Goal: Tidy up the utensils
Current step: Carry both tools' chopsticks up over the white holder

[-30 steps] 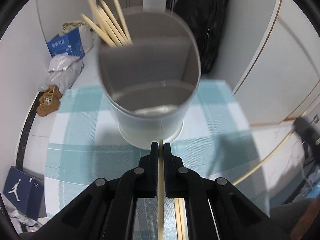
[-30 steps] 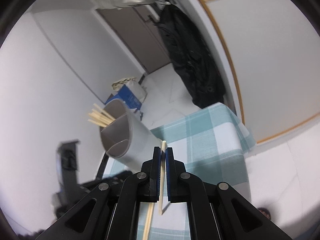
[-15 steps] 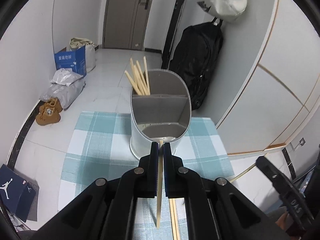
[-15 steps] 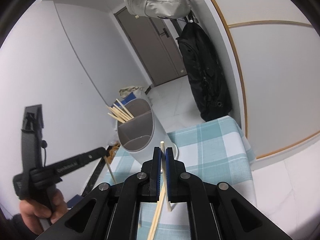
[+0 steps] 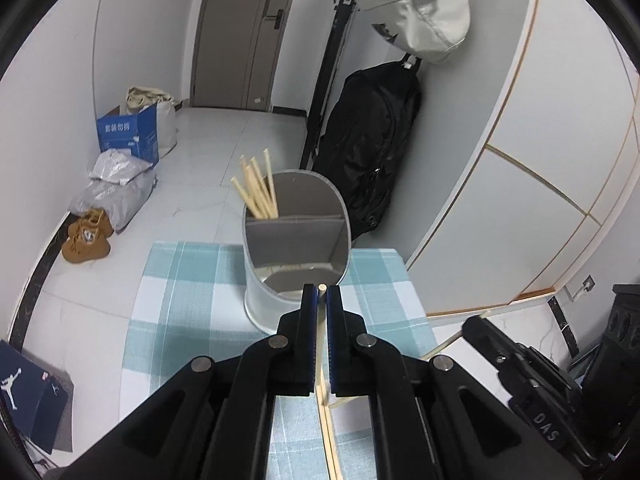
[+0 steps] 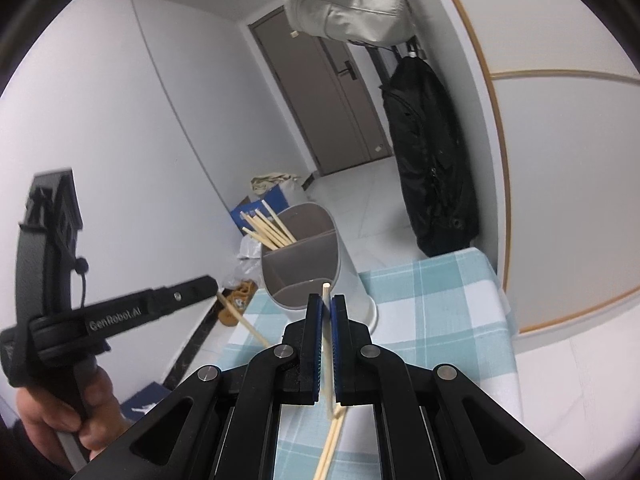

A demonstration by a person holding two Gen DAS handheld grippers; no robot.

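Observation:
A grey two-compartment utensil holder (image 5: 294, 248) stands on the teal checked tablecloth (image 5: 188, 304). Several wooden chopsticks (image 5: 256, 190) lean in its far compartment; the near one looks empty. My left gripper (image 5: 321, 292) is shut on a chopstick (image 5: 320, 344), held above the table just in front of the holder. My right gripper (image 6: 327, 304) is shut on a chopstick (image 6: 326, 340) too, near the holder (image 6: 316, 264). The left gripper (image 6: 212, 282) shows at the left of the right wrist view with its chopstick (image 6: 244, 324). More chopsticks (image 6: 330, 446) lie on the cloth below.
A black backpack (image 5: 368, 148) leans on the wall behind the table. A white bag (image 5: 416, 12) hangs above it. A blue box (image 5: 128, 136), grey bags and brown shoes (image 5: 86, 236) lie on the floor at left. The right gripper's body (image 5: 520, 372) is at right.
Both grippers have pulled back and up from the holder, each still holding its chopstick. The holder now looks smaller and farther off in both views.

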